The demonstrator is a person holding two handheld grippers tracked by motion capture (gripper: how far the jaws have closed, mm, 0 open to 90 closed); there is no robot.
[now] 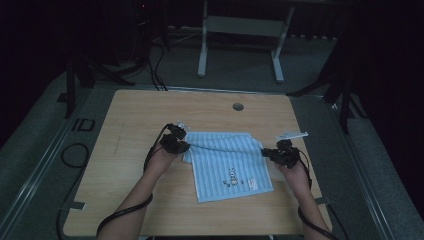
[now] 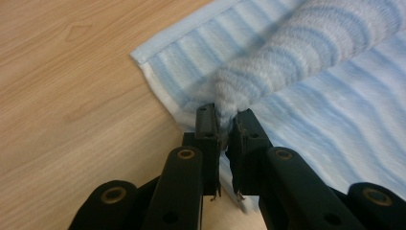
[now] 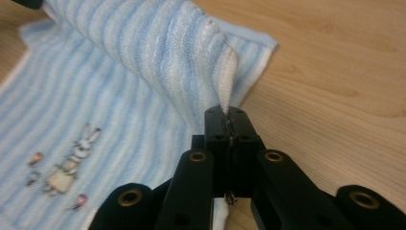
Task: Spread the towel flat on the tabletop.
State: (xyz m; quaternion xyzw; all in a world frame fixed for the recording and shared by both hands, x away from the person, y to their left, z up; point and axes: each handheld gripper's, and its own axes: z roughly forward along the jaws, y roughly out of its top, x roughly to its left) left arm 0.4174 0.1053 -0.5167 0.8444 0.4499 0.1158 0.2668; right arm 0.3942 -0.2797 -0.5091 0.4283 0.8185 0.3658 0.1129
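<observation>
Wooden table [image 1: 130, 165] spread wide under the high view, with a small round hole [image 1: 238, 106] near its far edge. Lying across the middle, a light blue striped towel [image 1: 227, 162], near end flat on the wood, far edge lifted off the surface and strung between both tools. On the flat part, a little rabbit picture [image 1: 232, 174] beside a small label [image 1: 253, 184]. At the towel's left far corner, left gripper [image 2: 226, 125], jaws clenched on a bunched fold of cloth. At the right far corner, right gripper [image 3: 230, 125], jaws pinched tight on the white hem, fabric draping away from the tips.
</observation>
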